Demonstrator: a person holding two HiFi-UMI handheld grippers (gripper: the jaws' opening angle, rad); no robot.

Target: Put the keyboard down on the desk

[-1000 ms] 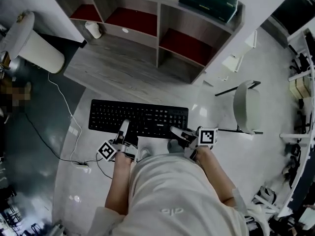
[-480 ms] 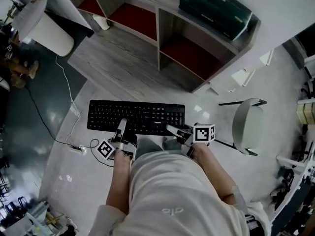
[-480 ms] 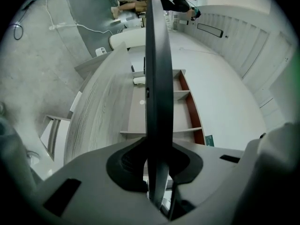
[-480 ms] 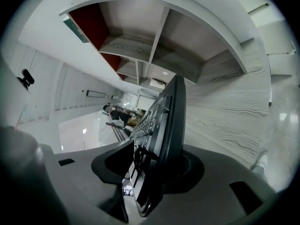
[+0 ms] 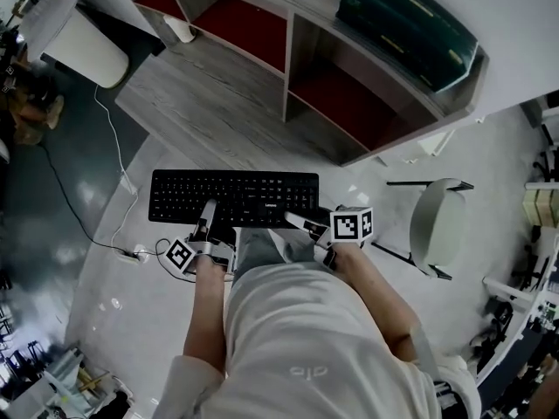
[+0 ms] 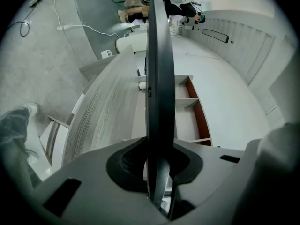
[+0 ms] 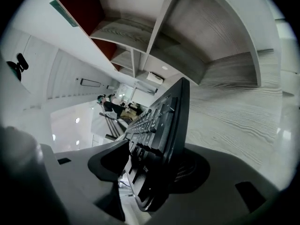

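The black keyboard is held flat in the air, just short of the front edge of the grey wooden desk. My left gripper is shut on its near edge at the left. In the left gripper view the keyboard's thin edge runs straight out from between the jaws of the left gripper. My right gripper is at the near edge on the right. Its jaws are opening with the keyboard between them. In the right gripper view, the right gripper shows a gap on the key side.
A shelf unit with red back panels stands on the desk's far side, with a dark green case on top. A white stool is at the right. A white bin and a floor cable are at the left.
The keyboard and both grippers have shifted up and left in the head view, closer to the desk's front edge. The head camera has also moved.
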